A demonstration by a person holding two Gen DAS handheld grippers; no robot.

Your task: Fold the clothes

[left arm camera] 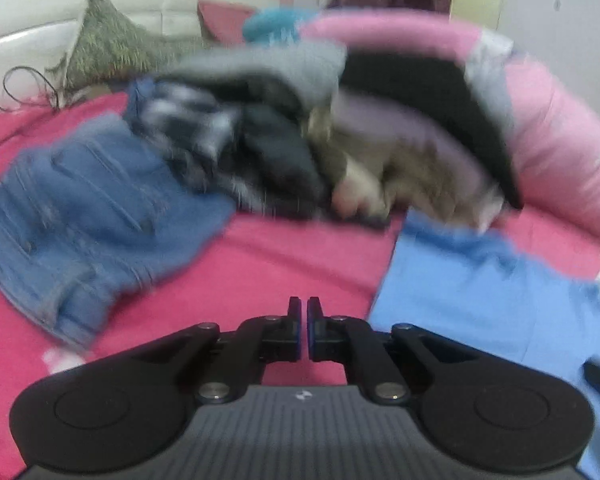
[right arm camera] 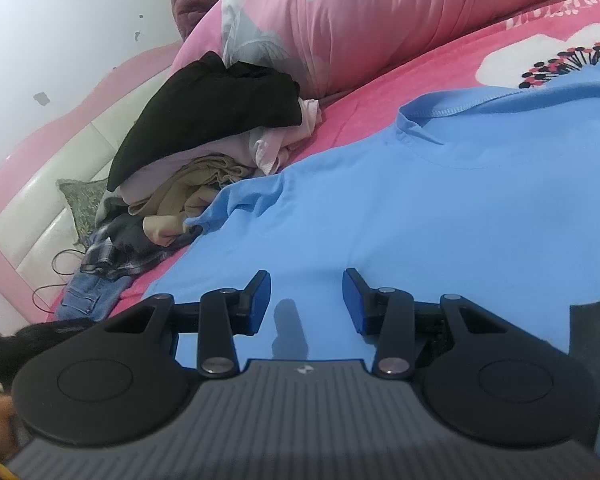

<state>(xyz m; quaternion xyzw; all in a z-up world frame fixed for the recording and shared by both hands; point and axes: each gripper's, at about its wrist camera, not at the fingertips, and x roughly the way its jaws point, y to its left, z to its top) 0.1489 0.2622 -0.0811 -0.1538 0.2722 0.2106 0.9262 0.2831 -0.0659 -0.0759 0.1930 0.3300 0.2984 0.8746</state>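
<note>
Blue shirt [right arm camera: 440,200] lies flat under the spread right gripper [right arm camera: 306,284].

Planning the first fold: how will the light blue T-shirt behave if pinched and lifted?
The light blue T-shirt is probably floppy, since it lies flat with soft wrinkles. It looks thin, so likely light. Lifted at one point, it would probably drape and bunch.

Landmark: clothes pile [right arm camera: 204,148] on bed [left arm camera: 260,256]. T-shirt [right arm camera: 440,208] spread flat on bed, sleeve touching pile's near edge. Jeans [left arm camera: 88,216] on bed at pile's other side, overlapped by pile. Rolled quilt [right arm camera: 380,20] just behind pile, touching it. Cushion [left arm camera: 108,40] and headboard [right arm camera: 60,168] beyond pile. Cable [left arm camera: 24,84] beside cushion.
</note>
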